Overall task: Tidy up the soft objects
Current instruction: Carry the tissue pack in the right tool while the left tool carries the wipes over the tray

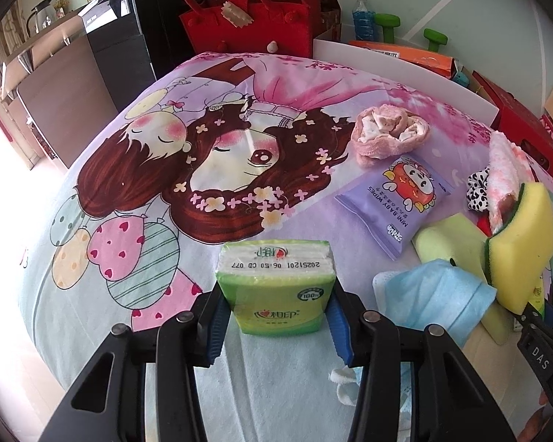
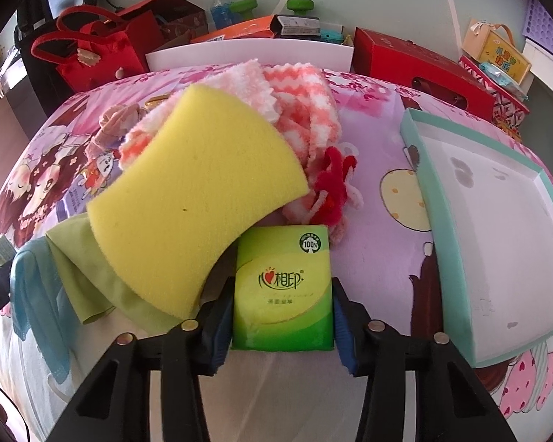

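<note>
Left tool (image 1: 276,316) grips a green tissue pack (image 1: 276,287) over the bed (image 1: 239,386); right tool (image 2: 282,328) clamps another pack (image 2: 283,291) beside a sponge (image 2: 188,199).

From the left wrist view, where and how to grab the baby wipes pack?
Wipes pack lies flat, puffy in the middle with thin sealed ends. Come from above and pinch across its narrow width at mid-body, probably; the ends look too flimsy and the pink cloth crowds its far end.
</note>
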`<state>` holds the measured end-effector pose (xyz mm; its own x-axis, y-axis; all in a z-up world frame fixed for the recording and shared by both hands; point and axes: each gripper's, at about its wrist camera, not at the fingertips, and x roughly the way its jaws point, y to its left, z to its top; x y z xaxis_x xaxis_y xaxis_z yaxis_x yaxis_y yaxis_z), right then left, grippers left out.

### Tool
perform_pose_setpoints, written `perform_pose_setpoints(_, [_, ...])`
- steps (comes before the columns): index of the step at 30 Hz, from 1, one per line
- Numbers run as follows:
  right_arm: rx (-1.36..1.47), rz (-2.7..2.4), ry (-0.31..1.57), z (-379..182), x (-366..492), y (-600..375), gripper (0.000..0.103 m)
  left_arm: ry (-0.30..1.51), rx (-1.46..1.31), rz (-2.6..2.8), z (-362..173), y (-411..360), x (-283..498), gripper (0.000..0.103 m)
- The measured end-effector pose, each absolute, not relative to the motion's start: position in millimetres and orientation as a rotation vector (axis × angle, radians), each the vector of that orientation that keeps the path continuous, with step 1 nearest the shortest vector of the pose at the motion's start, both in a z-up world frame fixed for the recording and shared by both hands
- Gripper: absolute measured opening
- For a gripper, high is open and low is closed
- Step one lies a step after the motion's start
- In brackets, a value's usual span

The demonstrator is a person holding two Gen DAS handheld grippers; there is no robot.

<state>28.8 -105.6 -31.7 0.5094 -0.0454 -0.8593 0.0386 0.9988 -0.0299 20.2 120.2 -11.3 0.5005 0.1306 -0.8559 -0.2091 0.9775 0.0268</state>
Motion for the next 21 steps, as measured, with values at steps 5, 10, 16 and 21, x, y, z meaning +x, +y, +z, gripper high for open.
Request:
perform_pose_setpoints(5, [0.017, -0.054, 1.035, -30, 27, -113, 0.049, 1.020, -0.083, 0.218, -7, 121, 20, 0.049])
perform_pose_setpoints(10, [0.035, -0.068, 1.032, -25, 21, -122, 0.049, 0.990, -0.082, 0.222, 5, 120, 16, 0.048])
perform_pose_setpoints(16, [0.064, -0.080, 0.997, -9, 8, -136, 0.049, 0.930, -0.078, 0.204, 30, 111, 9, 0.048])
perform_pose_setpoints(21, [0.090, -0.090, 0.915, 13, -3, -148, 0.049, 0.890, -0.053, 0.159, 51, 88, 12, 0.048])
